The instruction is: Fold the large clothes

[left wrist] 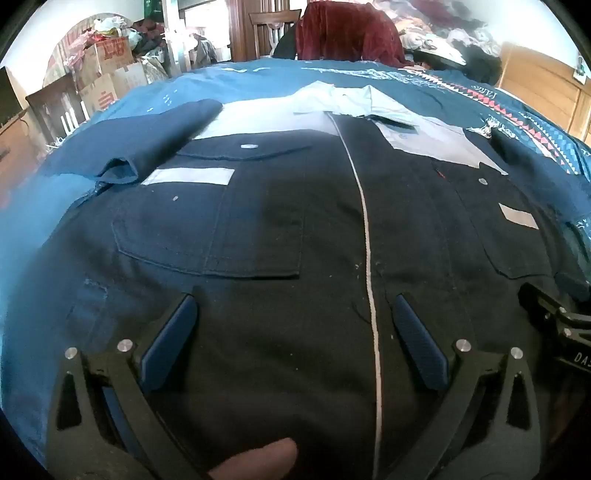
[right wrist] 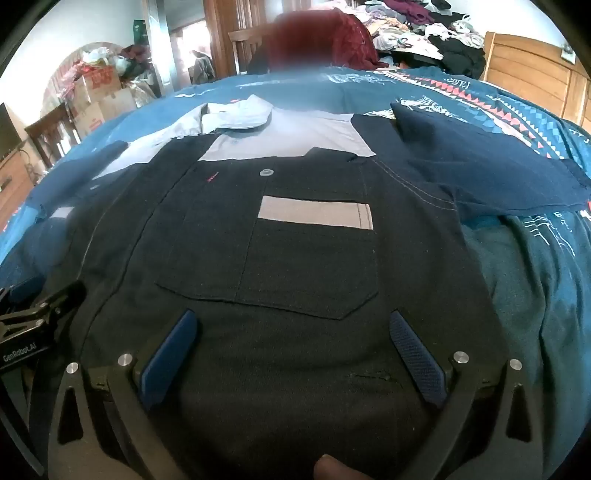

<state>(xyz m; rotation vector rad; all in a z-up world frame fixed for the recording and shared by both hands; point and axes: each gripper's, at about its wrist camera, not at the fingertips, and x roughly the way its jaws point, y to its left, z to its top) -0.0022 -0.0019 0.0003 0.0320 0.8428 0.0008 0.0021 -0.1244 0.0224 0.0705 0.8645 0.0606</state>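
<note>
We hold our left gripper (left wrist: 295,332) and right gripper (right wrist: 293,347) spread wide, gripping nothing, above the dark navy grey-collared work shirt (left wrist: 280,206) lying flat on the blue patterned bedspread (left wrist: 258,79).

A bed (left wrist: 258,79) carries everything here, covered by a teal-blue bedspread (right wrist: 535,266) printed with white line drawings and a band of pink and white triangles toward the far right. Spread flat on it, front side up, lies a dark navy work shirt (left wrist: 288,229) — pale grey collar and yoke at the far end, a grey-striped chest pocket on each side, short sleeves spread out over the spread. At the far edge a dark red garment (left wrist: 347,33) is heaped — beside it, mixed clothes (right wrist: 424,33) in a pile.
</note>
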